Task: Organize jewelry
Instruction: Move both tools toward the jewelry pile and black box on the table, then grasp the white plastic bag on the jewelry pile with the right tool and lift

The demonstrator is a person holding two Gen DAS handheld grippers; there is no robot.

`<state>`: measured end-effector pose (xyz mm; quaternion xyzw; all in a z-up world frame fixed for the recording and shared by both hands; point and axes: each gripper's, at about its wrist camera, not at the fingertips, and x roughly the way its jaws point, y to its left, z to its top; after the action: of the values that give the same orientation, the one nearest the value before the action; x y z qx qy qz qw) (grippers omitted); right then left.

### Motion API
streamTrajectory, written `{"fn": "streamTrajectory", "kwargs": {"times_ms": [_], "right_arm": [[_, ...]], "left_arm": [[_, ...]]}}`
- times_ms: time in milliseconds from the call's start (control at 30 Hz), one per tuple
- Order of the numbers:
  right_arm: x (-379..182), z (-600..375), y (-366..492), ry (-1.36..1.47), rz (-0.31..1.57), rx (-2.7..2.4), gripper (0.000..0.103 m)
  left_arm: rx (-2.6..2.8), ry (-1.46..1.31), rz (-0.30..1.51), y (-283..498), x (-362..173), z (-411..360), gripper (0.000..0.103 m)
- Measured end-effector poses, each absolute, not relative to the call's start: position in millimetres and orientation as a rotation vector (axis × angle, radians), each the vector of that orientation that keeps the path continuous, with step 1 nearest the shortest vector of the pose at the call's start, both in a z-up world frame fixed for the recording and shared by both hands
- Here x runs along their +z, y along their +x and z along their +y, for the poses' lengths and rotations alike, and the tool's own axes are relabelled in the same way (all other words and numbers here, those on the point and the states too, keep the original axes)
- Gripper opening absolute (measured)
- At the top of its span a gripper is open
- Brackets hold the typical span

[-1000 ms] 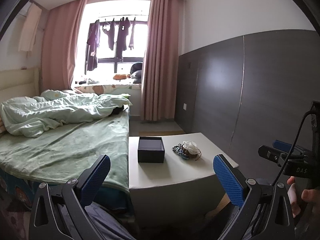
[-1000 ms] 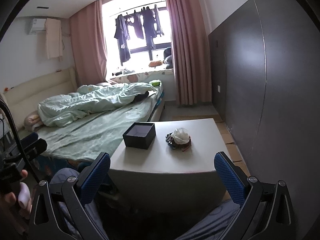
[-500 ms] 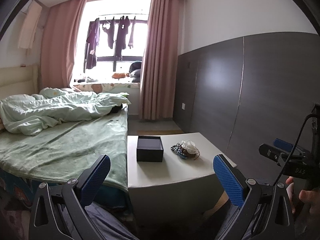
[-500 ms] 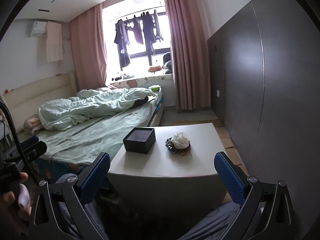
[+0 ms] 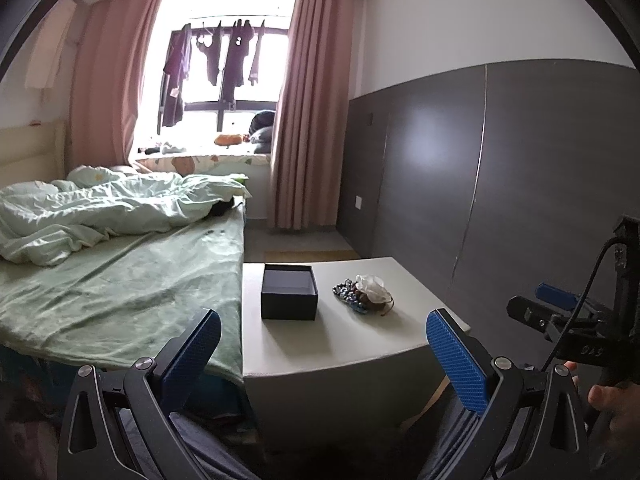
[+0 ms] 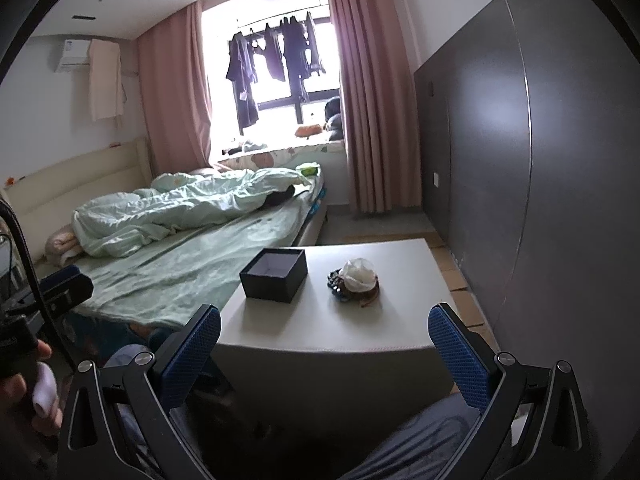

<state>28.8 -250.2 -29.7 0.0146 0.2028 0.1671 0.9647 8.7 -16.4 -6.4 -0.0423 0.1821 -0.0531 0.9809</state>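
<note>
Left hand-held gripper (image 5: 320,344): jaws spread wide, nothing between blue pads (image 5: 456,356), held level. Right hand-held gripper (image 6: 324,340): jaws equally wide, empty. Both gripped by bare hands, side by side.

On the table (image 5: 352,344), the open box (image 5: 289,297) sits left of the jewelry pile (image 5: 363,298), apart from it. The bed (image 5: 120,280) lies left of the table, the window (image 5: 224,80) behind.

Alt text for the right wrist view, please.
Open right gripper held short of a white table bearing an open, empty dark box and, to its right, apart from it, a jewelry pile; a bed stands left.
</note>
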Motion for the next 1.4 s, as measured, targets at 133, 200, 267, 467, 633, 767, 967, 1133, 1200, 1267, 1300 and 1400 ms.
{"fn": "streamTrajectory", "kwargs": {"times_ms": [133, 200, 267, 467, 633, 767, 967, 1133, 1200, 1267, 1300, 1400], "right_arm": [[-34, -248, 44, 0.031, 0.431, 0.324, 0.103], [-37, -249, 54, 0.027, 0.439, 0.31, 0.103], [-40, -249, 63, 0.026, 0.452, 0.303, 0.103], [-50, -254, 102, 0.015, 0.501, 0.279, 0.103], [-57, -253, 138, 0.013, 0.544, 0.281, 0.103], [-67, -255, 166, 0.02, 0.576, 0.29, 0.103], [-86, -259, 202, 0.057, 0.641, 0.321, 0.095], [-100, -262, 229, 0.089, 0.694, 0.354, 0.085], [-105, -264, 239, 0.105, 0.711, 0.37, 0.084], [-110, -264, 251, 0.117, 0.729, 0.386, 0.084], [-112, -263, 255, 0.119, 0.736, 0.392, 0.084], [-120, -258, 275, 0.133, 0.765, 0.428, 0.084]], "left_arm": [[-0.12, -0.081, 0.387, 26, -8, -17, 0.103], [-0.124, -0.08, 0.4, 37, -10, -17, 0.103], [-0.128, -0.08, 0.411, 48, -11, -15, 0.103], [-0.14, -0.089, 0.458, 92, -18, -8, 0.103], [-0.164, -0.108, 0.515, 134, -29, -5, 0.103], [-0.192, -0.114, 0.553, 162, -42, -10, 0.103], [-0.239, -0.126, 0.607, 197, -57, -24, 0.098], [-0.279, -0.132, 0.649, 229, -67, -38, 0.093], [-0.286, -0.132, 0.665, 239, -71, -42, 0.087], [-0.291, -0.138, 0.684, 248, -75, -44, 0.083], [-0.293, -0.143, 0.693, 253, -77, -45, 0.08], [-0.294, -0.166, 0.725, 266, -84, -45, 0.071]]}}
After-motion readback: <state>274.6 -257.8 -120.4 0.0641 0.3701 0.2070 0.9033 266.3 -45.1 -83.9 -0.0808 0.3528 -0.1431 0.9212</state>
